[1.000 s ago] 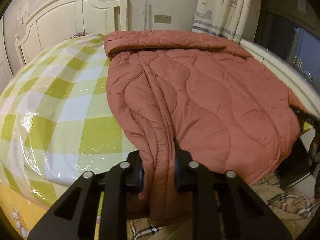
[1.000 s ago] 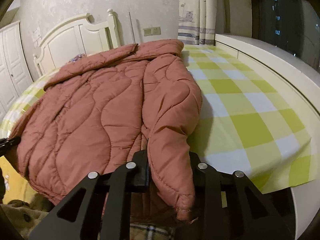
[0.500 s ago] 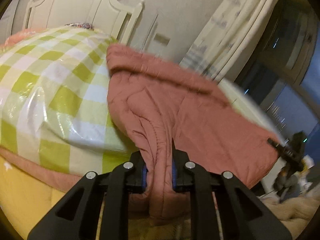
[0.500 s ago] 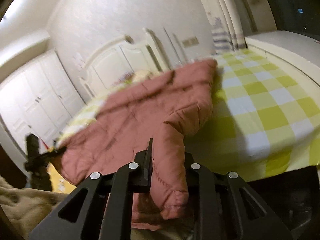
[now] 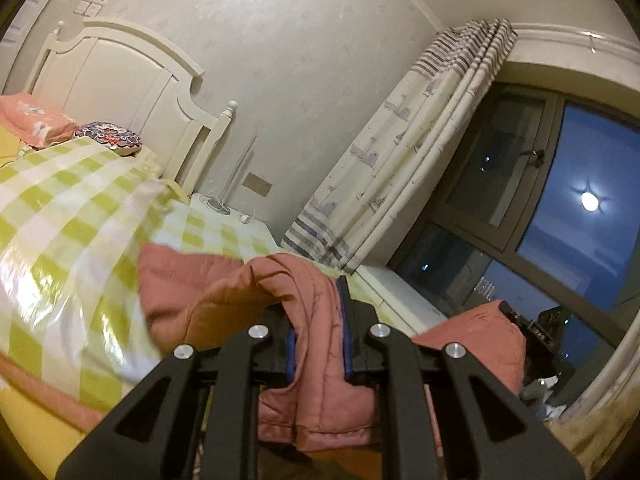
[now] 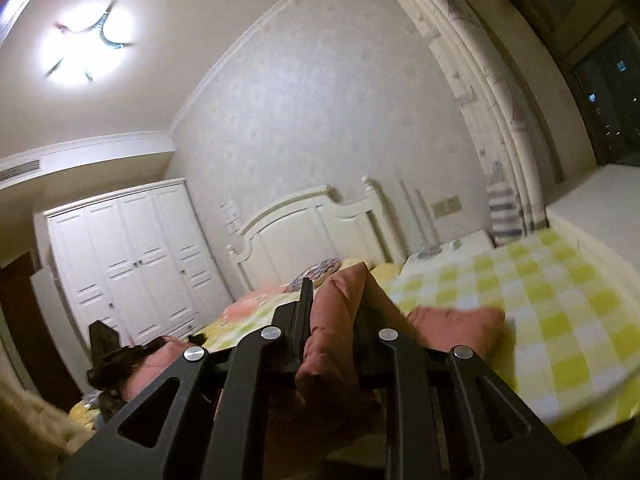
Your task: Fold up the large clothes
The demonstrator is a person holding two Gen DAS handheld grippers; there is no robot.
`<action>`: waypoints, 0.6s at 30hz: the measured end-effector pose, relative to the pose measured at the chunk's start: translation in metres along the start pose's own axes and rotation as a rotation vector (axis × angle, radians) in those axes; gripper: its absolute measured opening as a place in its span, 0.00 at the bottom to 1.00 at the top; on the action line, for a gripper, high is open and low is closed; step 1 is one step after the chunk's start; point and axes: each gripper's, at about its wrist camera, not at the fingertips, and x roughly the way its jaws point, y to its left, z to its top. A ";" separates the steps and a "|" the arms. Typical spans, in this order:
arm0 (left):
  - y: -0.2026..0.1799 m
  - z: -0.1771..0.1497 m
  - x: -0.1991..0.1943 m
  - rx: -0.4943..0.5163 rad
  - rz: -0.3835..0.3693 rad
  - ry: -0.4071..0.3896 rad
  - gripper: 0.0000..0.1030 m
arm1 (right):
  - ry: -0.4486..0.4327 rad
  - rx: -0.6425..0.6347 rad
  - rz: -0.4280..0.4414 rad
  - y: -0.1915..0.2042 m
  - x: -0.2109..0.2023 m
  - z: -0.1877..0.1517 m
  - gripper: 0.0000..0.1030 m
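Two hand-held grippers each pinch a fold of one quilted pink jacket [image 5: 316,320], lifted off the bed. Left hand-held gripper [image 5: 318,344]: jaws drawn narrow, blue-edged pads pressing from both sides on a bunched hem of the jacket, which hangs below the fingers toward 6 o'clock. From the grip the fabric rises in a ridge toward 11 o'clock and spreads toward 9 o'clock over the near part of the bed. At 3 o'clock a further part of the jacket runs to the other hand-held gripper, seen dark against the window [image 5: 560,208].

Right hand-held gripper [image 6: 332,336]: jaws likewise narrow, closed on a thick fold of the jacket [image 6: 340,300] that stands above the fingertips toward 12 o'clock; another lobe of it lies at 3 o'clock, touching the bed cover.

Bed [image 5: 60,220]: yellow-green and white checked cover with a glossy sheen. Farther back, at 10 o'clock in the left view, a round patterned cushion [image 5: 108,138] rests before the white headboard [image 5: 120,76]. Beyond, a striped curtain [image 5: 420,152]; in the right view, a white wardrobe [image 6: 132,260] at 9 o'clock and a lit ceiling lamp [image 6: 84,48] at 10 o'clock.
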 end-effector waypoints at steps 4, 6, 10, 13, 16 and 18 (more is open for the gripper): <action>0.020 0.032 0.049 -0.045 0.091 0.046 0.20 | 0.071 0.069 -0.119 -0.030 0.063 0.018 0.20; 0.045 0.048 0.087 -0.112 0.120 0.091 0.20 | 0.109 0.135 -0.172 -0.058 0.104 0.025 0.20; 0.096 0.065 0.161 -0.219 0.233 0.163 0.24 | 0.215 0.284 -0.272 -0.124 0.188 0.014 0.21; 0.144 0.057 0.216 -0.344 0.308 0.242 0.35 | 0.327 0.427 -0.307 -0.174 0.236 -0.013 0.26; 0.188 0.036 0.253 -0.448 0.351 0.307 0.53 | 0.363 0.575 -0.198 -0.210 0.256 -0.038 0.51; 0.211 0.027 0.257 -0.505 0.324 0.293 0.58 | 0.286 0.663 -0.104 -0.226 0.248 -0.044 0.93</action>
